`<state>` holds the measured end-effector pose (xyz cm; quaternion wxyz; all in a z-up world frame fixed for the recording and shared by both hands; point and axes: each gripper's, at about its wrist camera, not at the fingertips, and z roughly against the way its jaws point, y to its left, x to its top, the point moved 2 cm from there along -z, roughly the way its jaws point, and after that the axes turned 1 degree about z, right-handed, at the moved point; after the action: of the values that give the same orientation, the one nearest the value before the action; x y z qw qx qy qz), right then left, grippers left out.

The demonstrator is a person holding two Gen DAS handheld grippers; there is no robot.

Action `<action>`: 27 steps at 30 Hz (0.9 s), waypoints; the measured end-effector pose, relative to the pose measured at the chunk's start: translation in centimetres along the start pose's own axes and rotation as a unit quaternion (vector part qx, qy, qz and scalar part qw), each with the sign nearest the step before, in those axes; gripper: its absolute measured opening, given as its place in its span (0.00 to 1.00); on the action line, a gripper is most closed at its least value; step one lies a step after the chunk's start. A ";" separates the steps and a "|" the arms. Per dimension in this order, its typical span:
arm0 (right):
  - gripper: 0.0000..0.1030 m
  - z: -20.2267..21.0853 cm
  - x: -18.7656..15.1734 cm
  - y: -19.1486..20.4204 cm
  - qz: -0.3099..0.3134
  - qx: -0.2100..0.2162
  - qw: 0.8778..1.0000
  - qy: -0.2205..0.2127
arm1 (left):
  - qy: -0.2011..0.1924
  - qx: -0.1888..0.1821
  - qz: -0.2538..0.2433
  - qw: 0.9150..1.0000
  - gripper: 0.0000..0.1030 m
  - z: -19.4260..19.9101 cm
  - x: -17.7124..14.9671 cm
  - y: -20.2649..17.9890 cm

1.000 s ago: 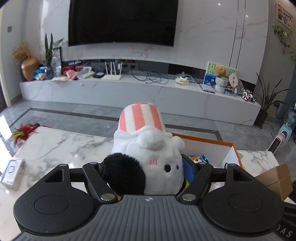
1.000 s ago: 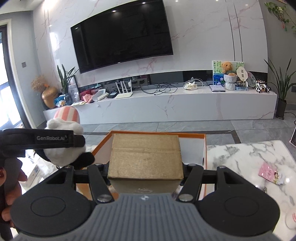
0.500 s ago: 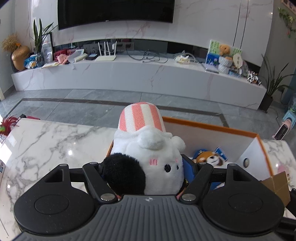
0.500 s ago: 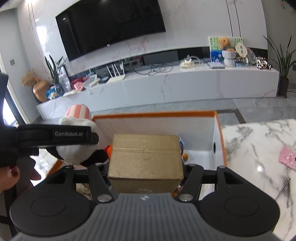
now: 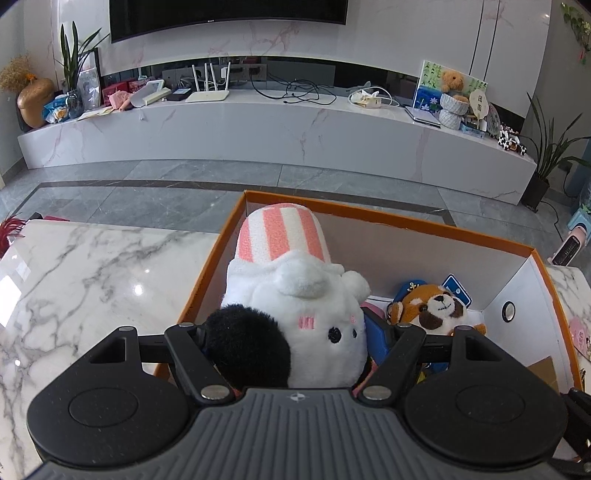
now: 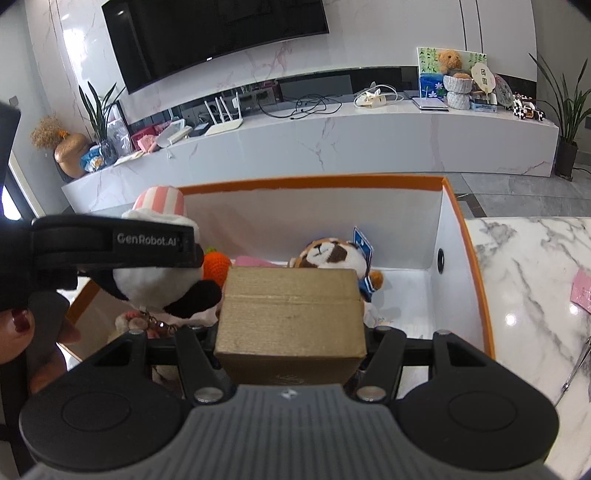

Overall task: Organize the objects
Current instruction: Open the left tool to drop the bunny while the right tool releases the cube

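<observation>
While the left gripper (image 5: pixel 295 328) pinches the plush toy (image 5: pixel 295 310) and the right gripper (image 6: pixel 291 332) the cardboard box (image 6: pixel 291 314) over the orange bin (image 6: pixel 476 280), both jaws must next spread.

A black television (image 5: pixel 229 14) hangs on the white marble wall (image 5: pixel 406 33) above a long, low marble console (image 5: pixel 258 125). Grey tiles cover the floor (image 5: pixel 147 184). Potted plants (image 6: pixel 567 110) stand at the console's ends.

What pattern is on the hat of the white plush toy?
Pink and cream vertical stripes on the plush toy's hat, clearest in the left wrist view.
</observation>
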<state>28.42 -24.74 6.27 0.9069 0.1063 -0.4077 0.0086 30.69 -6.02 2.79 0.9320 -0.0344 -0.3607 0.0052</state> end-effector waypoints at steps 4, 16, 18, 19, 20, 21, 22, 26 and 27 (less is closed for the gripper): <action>0.59 -0.6 -0.3 0.1 0.005 -0.001 1.000 0.009 | 0.006 0.002 -0.002 1.000 0.82 -0.5 -0.1 -0.1; 0.59 -1.4 -0.7 0.0 0.003 -0.006 1.000 0.017 | 0.017 0.012 -0.016 1.000 0.82 -1.6 -0.7 -0.7; 0.59 -1.3 -0.8 -0.1 -0.003 -0.003 1.000 0.017 | 0.017 0.015 -0.017 1.000 0.82 -1.8 -0.8 -0.8; 0.59 -1.4 -0.8 -0.2 -0.007 -0.001 1.000 0.017 | 0.016 0.016 -0.019 1.000 0.82 -1.8 -0.7 -0.9; 0.59 -1.3 -0.9 -0.3 -0.010 0.001 1.000 0.018 | 0.016 0.017 -0.021 1.000 0.82 -1.8 -0.7 -0.9; 0.59 -1.4 -0.9 -0.3 -0.012 0.002 1.000 0.018 | 0.016 0.018 -0.022 0.999 0.82 -1.9 -0.7 -1.0; 0.59 -1.4 -0.9 -0.3 -0.013 0.003 1.000 0.018 | 0.015 0.019 -0.023 0.999 0.82 -1.9 -0.8 -1.1; 0.59 -1.4 -0.8 -0.6 -0.023 0.009 1.000 0.019 | 0.014 0.021 -0.027 0.999 0.83 -1.9 -0.8 -1.2; 0.59 -1.4 -0.9 -0.6 -0.026 0.010 0.999 0.018 | 0.014 0.022 -0.028 0.999 0.83 -1.9 -0.9 -1.2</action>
<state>28.90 -25.02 4.59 0.9130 0.1258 -0.3879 -0.0086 31.34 -7.35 0.87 0.9374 -0.0043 -0.3479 -0.0131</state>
